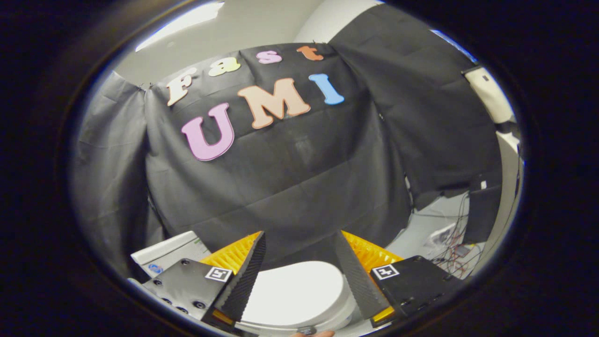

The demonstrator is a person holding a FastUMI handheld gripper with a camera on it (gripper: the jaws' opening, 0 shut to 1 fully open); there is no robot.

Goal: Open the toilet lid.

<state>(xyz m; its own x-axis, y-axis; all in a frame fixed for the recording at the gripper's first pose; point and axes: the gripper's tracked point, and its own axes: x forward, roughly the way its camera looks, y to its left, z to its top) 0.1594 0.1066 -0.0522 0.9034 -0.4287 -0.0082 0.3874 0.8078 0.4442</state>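
The tongs (299,243) hang released, fingers spread wide, tilted down over the smooth white oval toilet lid (292,292), which lies closed between and below them. A white tank (164,255) sits beside it; tangled cables (449,248) lie on the floor nearby

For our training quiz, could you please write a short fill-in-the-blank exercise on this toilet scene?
1. The tongs are ___, gripping nothing.
2. The smooth white toilet lid lies ___ on the bowl.
3. The lid shows ___ the two fingers.
4. Behind the toilet hangs a ___ cloth wall.

Missing: open; closed; between; black
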